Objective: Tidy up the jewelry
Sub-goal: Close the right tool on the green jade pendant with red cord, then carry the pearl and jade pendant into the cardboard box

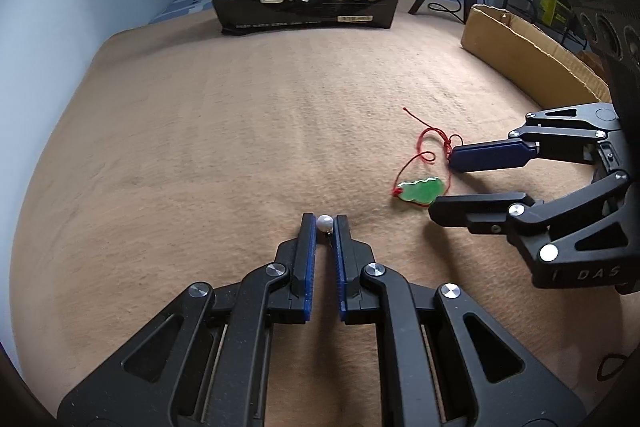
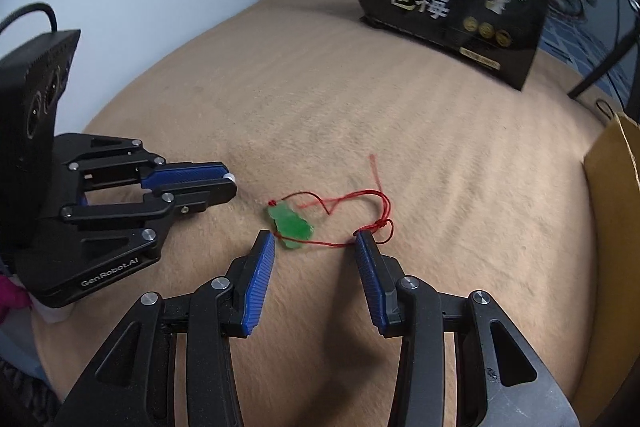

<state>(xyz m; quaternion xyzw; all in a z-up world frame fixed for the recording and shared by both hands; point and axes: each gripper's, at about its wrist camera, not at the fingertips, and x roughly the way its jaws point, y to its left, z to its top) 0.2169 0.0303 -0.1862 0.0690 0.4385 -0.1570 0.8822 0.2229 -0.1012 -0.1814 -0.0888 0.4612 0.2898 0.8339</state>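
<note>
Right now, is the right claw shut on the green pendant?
No. The right claw is open, its jaws spread to either side of the green pendant, which lies on the tan blanket.

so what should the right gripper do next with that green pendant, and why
Probably ease the right gripper forward a touch and close. Its jaws stand open, straddling the near end of the flat green pendant and its thin red cord on the tan blanket, but grip nothing yet. The left gripper is already shut on the small white pearl earring, so it is occupied.
</note>
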